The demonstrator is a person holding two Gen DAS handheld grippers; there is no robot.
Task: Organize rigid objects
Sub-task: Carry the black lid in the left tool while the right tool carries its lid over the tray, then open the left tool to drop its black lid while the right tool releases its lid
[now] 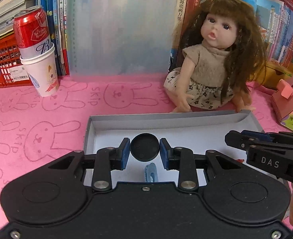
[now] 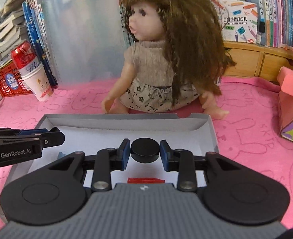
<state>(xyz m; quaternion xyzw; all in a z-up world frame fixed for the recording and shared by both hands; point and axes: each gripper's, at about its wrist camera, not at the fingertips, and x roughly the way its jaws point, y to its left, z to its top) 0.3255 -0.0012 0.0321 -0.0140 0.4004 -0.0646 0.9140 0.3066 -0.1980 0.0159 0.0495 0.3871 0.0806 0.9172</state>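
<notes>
The left gripper [image 1: 145, 151] and right gripper [image 2: 145, 152] each pinch a black disc [image 1: 145, 149] [image 2: 145, 150] edge-on over the open grey box [image 1: 252, 119]. Either round rim could slip and roll; the blue clip [image 1: 150, 171] and what looks like a red piece [image 2: 145, 180] below might get knocked

Bright even indoor light, soft shadows, fisheye-bent edges, slight blur

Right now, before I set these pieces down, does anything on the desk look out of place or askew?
Yes: the red can is jammed into the white paper cup at the back left and leans, so the stack looks tippy. The doll sits right against the gray box's far rim.
</notes>
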